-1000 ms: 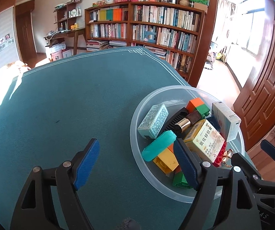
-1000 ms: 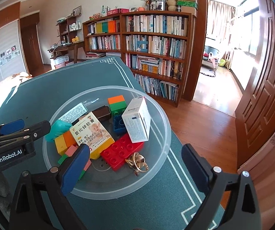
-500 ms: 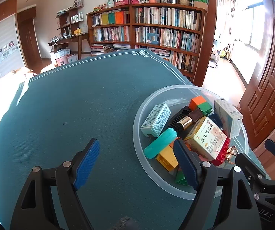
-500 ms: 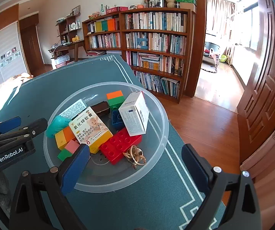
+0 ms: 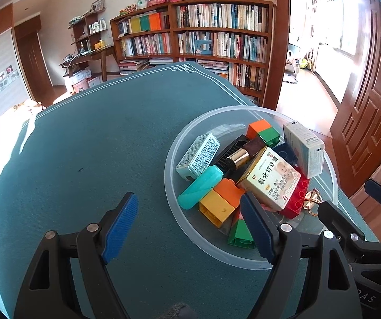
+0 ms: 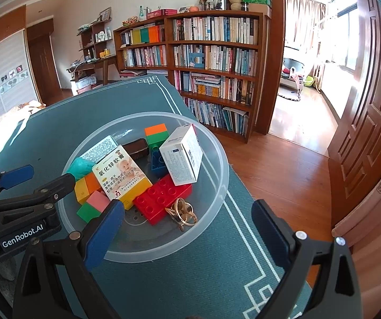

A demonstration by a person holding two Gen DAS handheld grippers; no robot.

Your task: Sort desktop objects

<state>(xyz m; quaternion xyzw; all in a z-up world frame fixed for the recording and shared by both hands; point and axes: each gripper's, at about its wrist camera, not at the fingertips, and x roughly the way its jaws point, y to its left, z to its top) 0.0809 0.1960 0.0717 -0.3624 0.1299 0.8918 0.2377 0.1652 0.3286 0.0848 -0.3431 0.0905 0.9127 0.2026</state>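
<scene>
Bowl (image 6: 218,186) of blocks (image 6: 162,198) and boxes (image 6: 182,156)

Pink block (image 6: 98,201) partly behind blue fingers (image 6: 102,235)

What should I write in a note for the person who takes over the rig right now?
Left tool: open, empty, low at the near left rim of the clear plastic bowl.
Right tool: open, empty, at the bowl's near rim.
All items lie in the bowl: yellow ointment box, white box, red brick, gold clip, teal case, other bricks.
Done: nothing sorted out.
Left: take each item out and group it on the green table cloth.
</scene>
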